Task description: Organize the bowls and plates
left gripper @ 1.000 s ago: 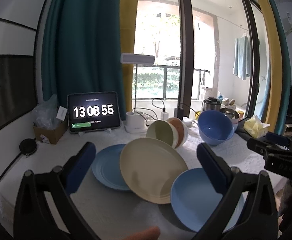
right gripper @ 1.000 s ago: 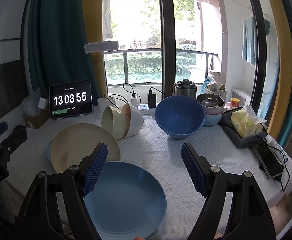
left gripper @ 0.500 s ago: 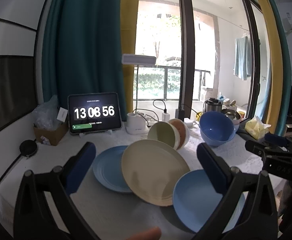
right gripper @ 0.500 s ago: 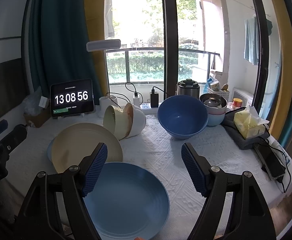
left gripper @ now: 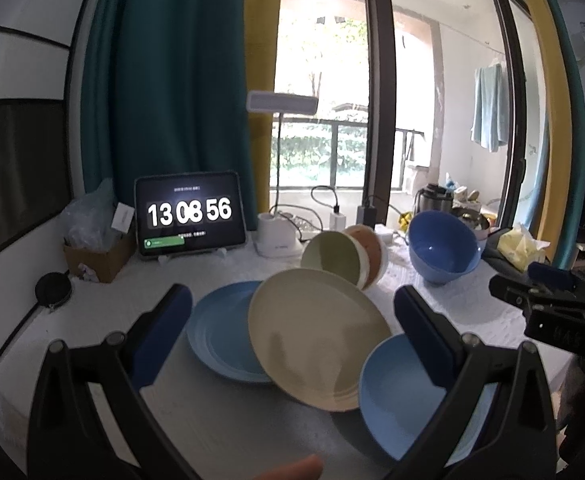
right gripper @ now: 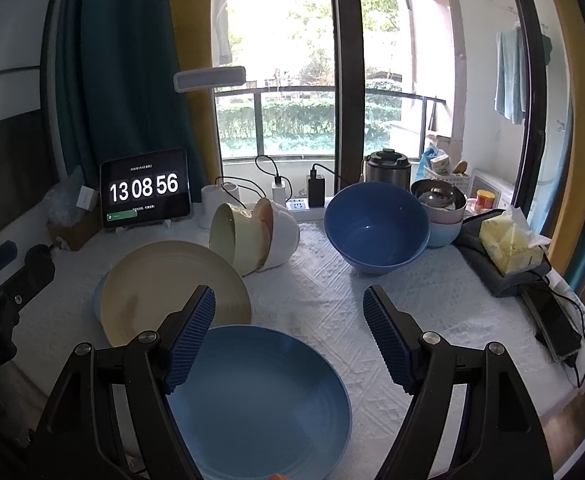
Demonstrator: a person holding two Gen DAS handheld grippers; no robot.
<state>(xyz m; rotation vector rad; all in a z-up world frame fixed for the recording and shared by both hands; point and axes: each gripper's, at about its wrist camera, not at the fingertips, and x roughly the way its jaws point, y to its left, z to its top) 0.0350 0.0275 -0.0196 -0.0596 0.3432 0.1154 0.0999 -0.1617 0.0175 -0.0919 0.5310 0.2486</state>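
Observation:
A cream plate (left gripper: 316, 336) (right gripper: 172, 288) leans tilted over a flat blue plate (left gripper: 216, 332) and a light blue deep plate (left gripper: 400, 400) (right gripper: 260, 396) at the table's front. Nested bowls, green (left gripper: 332, 256) (right gripper: 232, 236), orange and white, lie on their sides behind. A large dark blue bowl (left gripper: 440, 248) (right gripper: 376, 228) stands to the right. My left gripper (left gripper: 292, 332) is open, above the plates. My right gripper (right gripper: 288, 336) is open, over the light blue deep plate's far rim; it also shows in the left wrist view (left gripper: 548, 300).
A tablet clock (right gripper: 144, 192) and a lamp base (left gripper: 276, 236) stand at the back. A cardboard box (left gripper: 96, 256) is at back left. Steel bowls (right gripper: 440, 208), a tissue pack (right gripper: 508, 244) and a phone (right gripper: 556, 324) lie on the right by the table edge.
Both grippers have moved slightly forward and lower toward the plates; both stay open. The dishes have not moved.

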